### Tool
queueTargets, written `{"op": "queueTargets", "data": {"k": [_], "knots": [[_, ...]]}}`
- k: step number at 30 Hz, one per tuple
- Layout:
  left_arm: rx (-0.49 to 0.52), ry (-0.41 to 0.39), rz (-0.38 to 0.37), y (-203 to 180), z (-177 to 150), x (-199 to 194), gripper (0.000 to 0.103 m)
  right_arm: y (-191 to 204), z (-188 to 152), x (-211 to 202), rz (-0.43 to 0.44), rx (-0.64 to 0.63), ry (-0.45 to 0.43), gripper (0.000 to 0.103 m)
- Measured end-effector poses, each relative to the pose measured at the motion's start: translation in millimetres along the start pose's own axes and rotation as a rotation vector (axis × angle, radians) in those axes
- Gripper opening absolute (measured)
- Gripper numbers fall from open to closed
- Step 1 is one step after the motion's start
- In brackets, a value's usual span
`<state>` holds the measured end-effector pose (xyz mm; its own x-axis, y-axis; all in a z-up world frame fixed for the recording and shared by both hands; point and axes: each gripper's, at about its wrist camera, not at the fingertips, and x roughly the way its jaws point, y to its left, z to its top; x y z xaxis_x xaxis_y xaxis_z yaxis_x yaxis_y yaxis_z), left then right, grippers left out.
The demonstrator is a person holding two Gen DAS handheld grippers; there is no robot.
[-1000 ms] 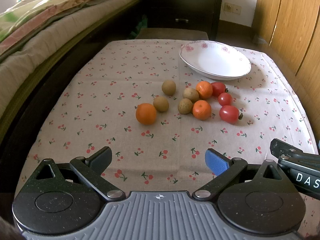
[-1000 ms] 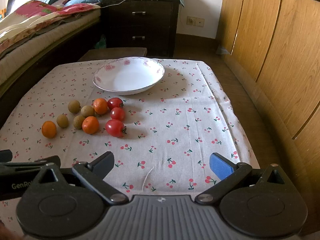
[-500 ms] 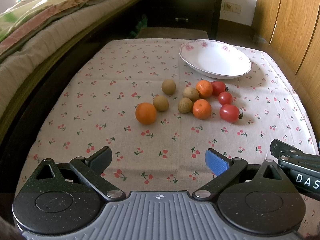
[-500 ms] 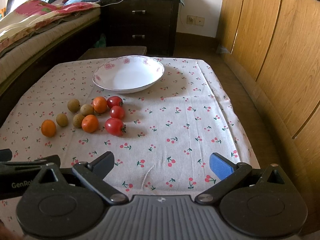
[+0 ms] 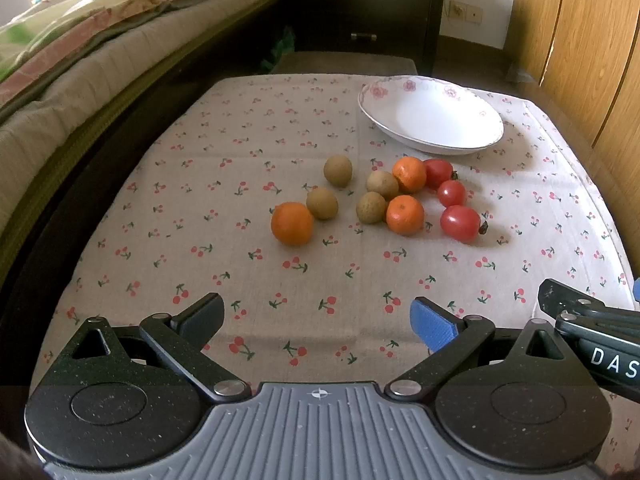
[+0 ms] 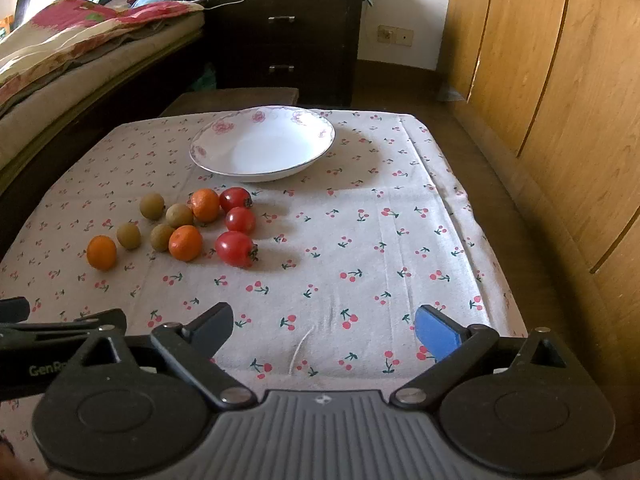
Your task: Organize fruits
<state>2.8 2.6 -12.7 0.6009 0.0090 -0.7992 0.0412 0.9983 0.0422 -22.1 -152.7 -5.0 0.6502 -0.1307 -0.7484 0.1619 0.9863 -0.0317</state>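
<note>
Fruits lie loose on the cherry-print tablecloth (image 5: 280, 304): three oranges, one apart at the left (image 5: 291, 223) (image 6: 101, 252), several brown longans (image 5: 337, 170) (image 6: 152, 206), and three red tomatoes, the nearest one (image 5: 460, 223) (image 6: 236, 248) largest. An empty white bowl with pink flowers (image 5: 432, 114) (image 6: 262, 142) stands behind them. My left gripper (image 5: 316, 318) is open and empty above the near table edge. My right gripper (image 6: 324, 326) is open and empty, to the right of the fruits. Each gripper shows at the edge of the other's view.
A bed with a floral quilt (image 5: 100, 40) runs along the left. A dark dresser (image 6: 284, 36) stands behind the table, with a low stool (image 6: 232, 98) before it. Wooden wardrobe doors (image 6: 540, 80) line the right. The table's right edge (image 6: 492, 240) drops to the floor.
Both grippers have drifted slightly; the right view has risen a little, so the fruits and bowl sit slightly lower and nearer. No fruit has moved. Both grippers stay open.
</note>
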Motion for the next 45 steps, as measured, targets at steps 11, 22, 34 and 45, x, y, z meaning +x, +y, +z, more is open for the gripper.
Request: {"op": "queueTargets", "data": {"k": [11,22,34,45], "knots": [[-0.013,0.009,0.007,3.2,0.6,3.4,0.101,4.4,2.4,5.3,0.035,-0.014,0.009,0.093],[-0.04,0.028,0.007,11.8,10.4,15.3,0.099,15.0,14.8,20.2,0.131,-0.05,0.024,0.078],[-0.013,0.035,0.027,18.7,26.2,32.6,0.099,28.4,40.3,54.9,0.273,-0.139,0.073,0.062],[0.0,0.037,-0.014,20.6,28.3,42.3,0.101,37.7,51.8,83.3,0.353,-0.235,0.114,0.049]]}}
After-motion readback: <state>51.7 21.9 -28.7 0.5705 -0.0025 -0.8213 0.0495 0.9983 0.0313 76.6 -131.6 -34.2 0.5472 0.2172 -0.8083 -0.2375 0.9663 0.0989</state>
